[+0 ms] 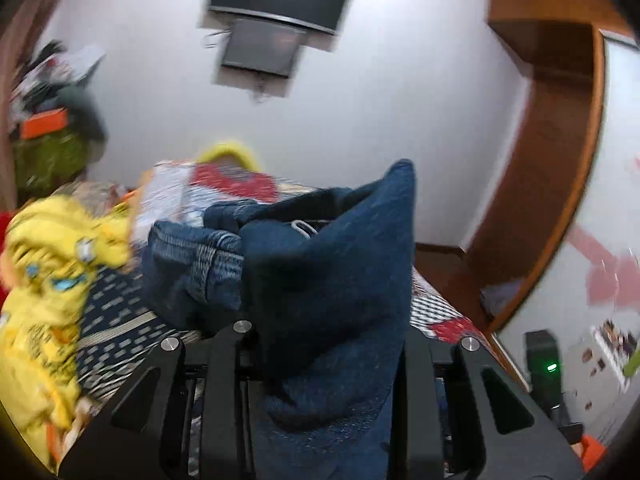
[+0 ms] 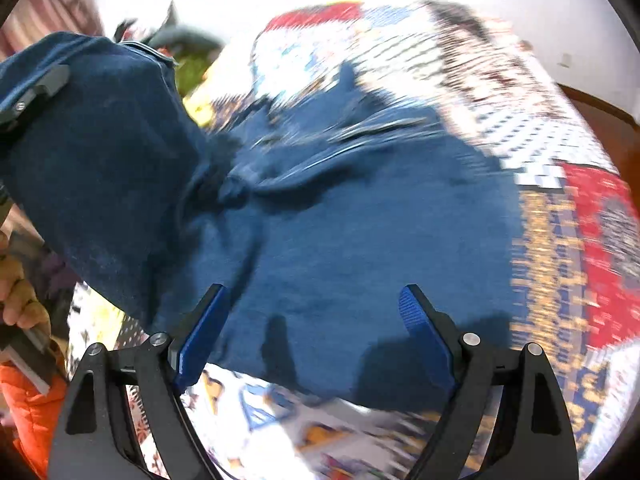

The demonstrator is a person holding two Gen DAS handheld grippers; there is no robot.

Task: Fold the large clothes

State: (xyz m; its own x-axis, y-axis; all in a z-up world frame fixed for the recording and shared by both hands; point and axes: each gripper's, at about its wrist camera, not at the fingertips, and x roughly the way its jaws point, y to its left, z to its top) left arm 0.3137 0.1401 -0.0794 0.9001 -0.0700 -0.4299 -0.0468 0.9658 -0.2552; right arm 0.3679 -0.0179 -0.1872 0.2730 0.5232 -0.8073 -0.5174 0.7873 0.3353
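Left tongs (image 1: 328,332) clamp the blue garment (image 2: 340,220), raised. Right tongs (image 2: 316,336) wide, empty, above its hem at six o'clock. Carry the fold over squarely.

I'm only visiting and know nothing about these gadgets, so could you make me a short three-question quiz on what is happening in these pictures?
1. True or false: the left gripper is shut on the blue garment.
2. What is between the fingers of the right gripper? A) a pinched fold of cloth B) nothing gripped; its jaws stand open above the garment C) the yellow clothing
3. Fill in: the garment lies on a bed with a ______ bedspread.

Key
1. True: dark blue cloth is bunched between its fingers and lifted.
2. B
3. Patterned, in red, white and navy.
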